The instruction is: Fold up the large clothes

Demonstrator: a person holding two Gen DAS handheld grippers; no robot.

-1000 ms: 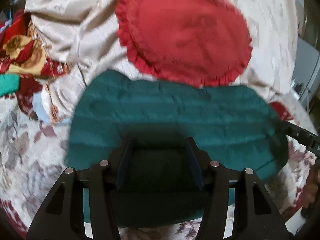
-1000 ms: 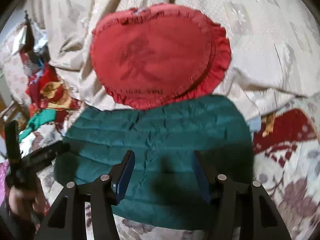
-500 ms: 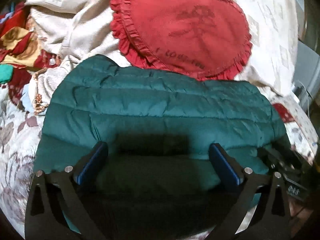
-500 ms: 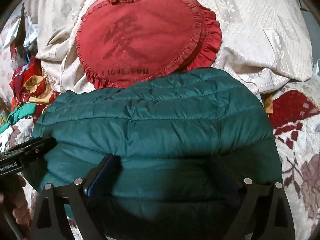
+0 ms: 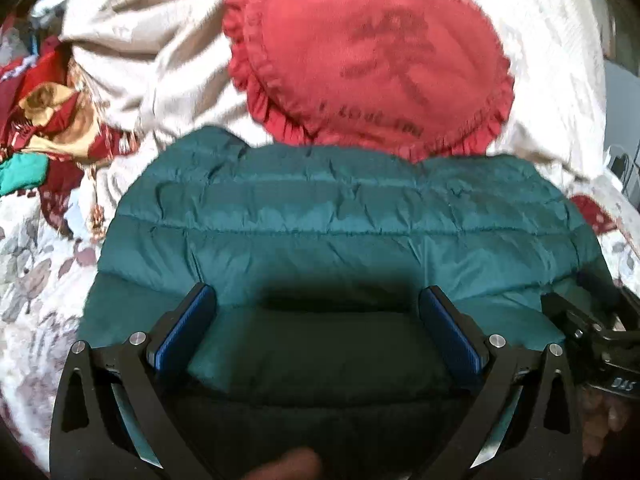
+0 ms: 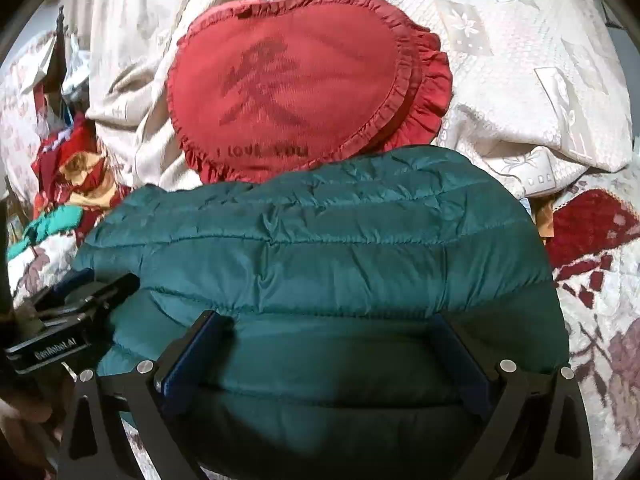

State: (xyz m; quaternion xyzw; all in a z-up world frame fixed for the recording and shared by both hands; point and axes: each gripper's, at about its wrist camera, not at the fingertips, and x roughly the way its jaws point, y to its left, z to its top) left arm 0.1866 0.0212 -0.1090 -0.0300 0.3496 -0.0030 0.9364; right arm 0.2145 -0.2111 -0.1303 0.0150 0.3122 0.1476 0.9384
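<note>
A dark green quilted puffer jacket [image 5: 344,224] lies folded into a wide bundle on the bed, just in front of a red pillow; it also shows in the right wrist view [image 6: 320,248]. My left gripper [image 5: 318,312] is open, its blue-padded fingers [image 5: 188,326] spread wide over the jacket's near edge. My right gripper [image 6: 328,340] is open too, its fingers [image 6: 192,350] astride the jacket's near edge. Each gripper shows at the edge of the other's view, at the jacket's two ends.
A red heart-shaped frilled pillow [image 6: 296,100] lies right behind the jacket on a cream quilt [image 6: 520,80]. A red and gold cloth heap [image 5: 52,120] sits at the left. The floral bedspread [image 6: 600,320] surrounds the jacket.
Both grippers have opened wider and moved down close over the jacket's near edge. The jacket now fills more of both views.
</note>
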